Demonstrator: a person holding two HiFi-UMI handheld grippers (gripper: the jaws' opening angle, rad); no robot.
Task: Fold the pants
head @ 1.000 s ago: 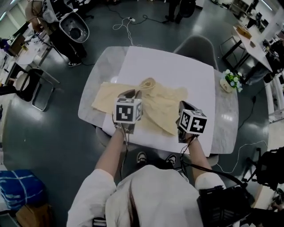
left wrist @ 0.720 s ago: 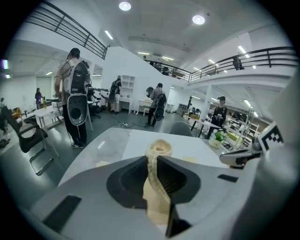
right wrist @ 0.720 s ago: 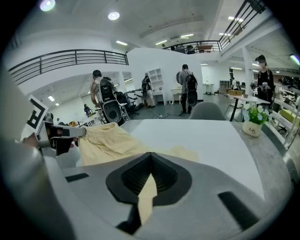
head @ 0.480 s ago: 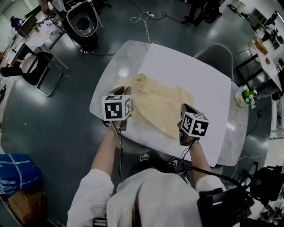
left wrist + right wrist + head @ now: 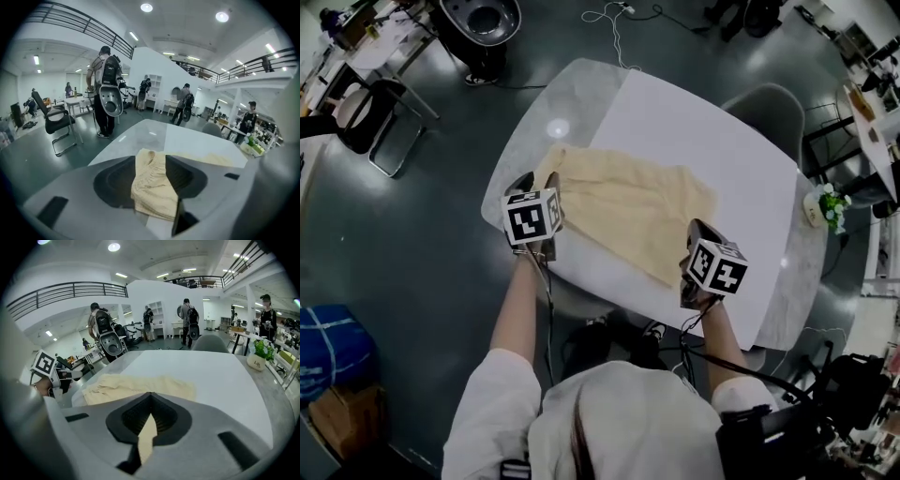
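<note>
A grey stone table (image 5: 530, 108) is standing on the dark floor and filling the middle of the head view. A white sheet (image 5: 703, 131) is covering most of its top, leaving a bare strip along the left edge and another along the right edge.

The cream pants (image 5: 628, 202) are lying flat on the near-left part of the sheet. One end is reaching past the sheet onto the bare stone by the table's left edge, and a tapering corner is pointing toward the near edge.

The left gripper (image 5: 539, 178) is hovering over the table's left edge at the ribbed end of the pants. Its jaws have just been opening and are standing wide, with a bunch of the fabric sitting loosely between them.

The right gripper (image 5: 701, 228) is reaching in at the near edge. Its jaws are pinching together on a thin fold of the pants' near corner.

A small potted plant (image 5: 828, 202) is sitting at the table's right edge, well apart from the pants.
</note>
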